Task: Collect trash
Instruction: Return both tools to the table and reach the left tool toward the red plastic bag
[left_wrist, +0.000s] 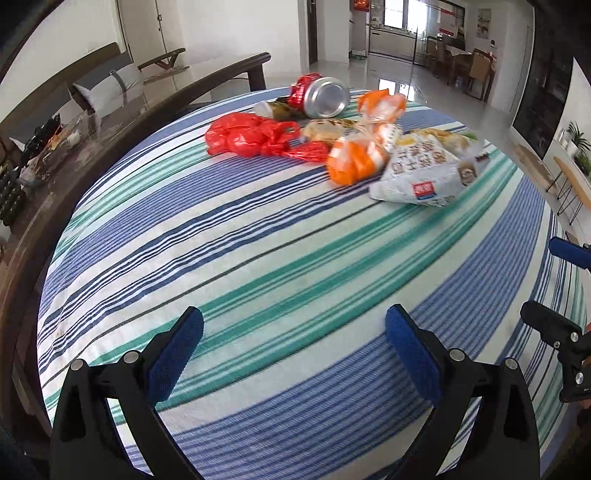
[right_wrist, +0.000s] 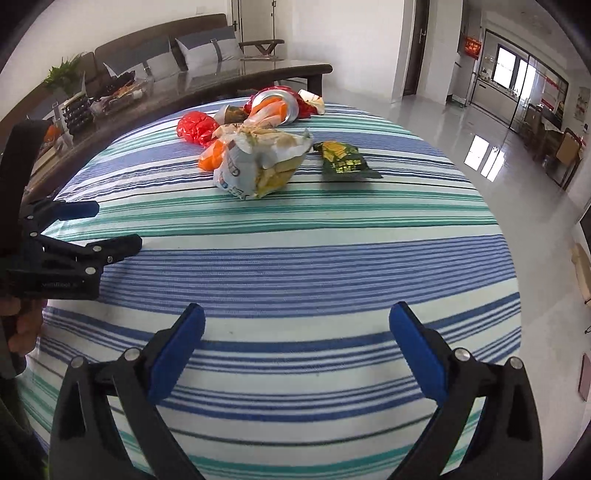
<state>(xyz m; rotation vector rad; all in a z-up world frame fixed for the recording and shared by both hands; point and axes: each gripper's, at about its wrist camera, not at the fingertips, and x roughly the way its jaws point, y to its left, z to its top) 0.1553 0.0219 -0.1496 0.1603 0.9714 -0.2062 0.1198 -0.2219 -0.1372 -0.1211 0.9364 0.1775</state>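
I find both my left gripper and right gripper spread wide, empty. I advise taking the white snack bag first, nearest pile edge; its contents probably shift.

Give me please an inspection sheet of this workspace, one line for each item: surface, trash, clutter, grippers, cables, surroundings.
Surface: striped tablecloth, blue, green and white, bare in the near half.
Job's things: all at the far side, bunched: crushed can on its side, red plastic bag, orange-and-clear bag, white snack bag; green snack packet lies a little apart.
Clutter: nothing seen on the cloth besides the trash.
Grippers: left gripper open, empty, above the cloth; right gripper open, empty.
Cables: nothing seen.
Surroundings: dark glass-topped table behind, with small items; sofa; glossy floor.
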